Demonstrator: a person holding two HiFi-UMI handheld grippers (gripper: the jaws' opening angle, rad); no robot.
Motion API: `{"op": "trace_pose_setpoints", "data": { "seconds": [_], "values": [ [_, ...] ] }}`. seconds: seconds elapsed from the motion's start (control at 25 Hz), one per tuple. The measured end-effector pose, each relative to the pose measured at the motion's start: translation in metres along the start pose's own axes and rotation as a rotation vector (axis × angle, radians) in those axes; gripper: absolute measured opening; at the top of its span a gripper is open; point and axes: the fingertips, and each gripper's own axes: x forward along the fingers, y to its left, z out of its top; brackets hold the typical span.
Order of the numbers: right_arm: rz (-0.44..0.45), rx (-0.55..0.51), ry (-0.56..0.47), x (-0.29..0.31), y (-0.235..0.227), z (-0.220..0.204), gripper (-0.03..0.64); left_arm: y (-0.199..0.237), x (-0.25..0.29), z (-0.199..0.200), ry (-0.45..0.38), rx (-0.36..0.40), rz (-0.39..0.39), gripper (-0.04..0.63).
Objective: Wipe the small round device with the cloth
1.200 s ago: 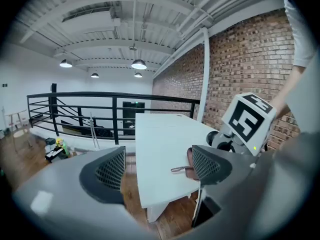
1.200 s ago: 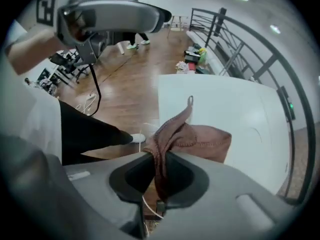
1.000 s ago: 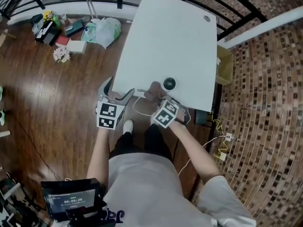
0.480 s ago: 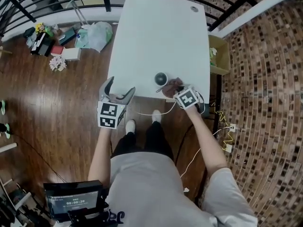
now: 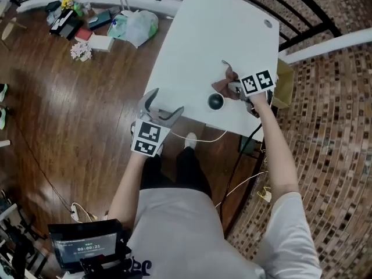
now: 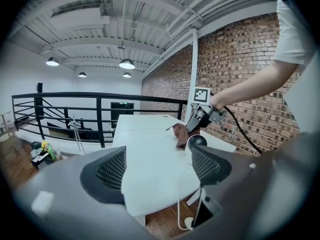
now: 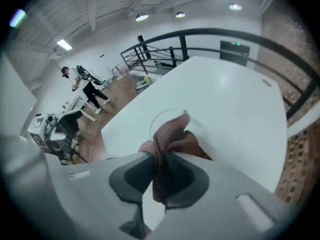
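Two grippers: my right gripper (image 5: 232,88) pinches the cloth (image 5: 223,81) in its fingers just beside the small round device (image 5: 216,102) to wipe it, while my left gripper (image 5: 164,104) idles, fingers spread and empty.

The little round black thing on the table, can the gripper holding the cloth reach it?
Probably yes. The right gripper, jaws shut on the cloth, is just beside the small round device on the white table, with nothing between them.

The only legible text is a timer, seemingly 00:00:21, on the small dark screen (image 5: 87,246) at lower left.
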Motion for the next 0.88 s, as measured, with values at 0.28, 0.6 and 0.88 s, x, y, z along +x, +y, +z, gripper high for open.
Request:
{"op": "trace_pose_setpoints", "data": {
  "seconds": [0.28,0.6,0.88],
  "values": [
    [0.26,-0.125,0.359,0.052,0.077,0.016,0.036,-0.002,-0.003,-0.002,-0.005,-0.039,0.027,0.44],
    [0.185,-0.541,0.527,0.056,0.142,-0.008,0.036,0.01,-0.011,-0.004,-0.012,-0.027,0.053,0.44],
    [0.076,-0.765,0.397,0.046,0.2,-0.046,0.037,0.021,-0.018,0.002,-0.032,-0.015,0.017,0.44]
  ]
}}
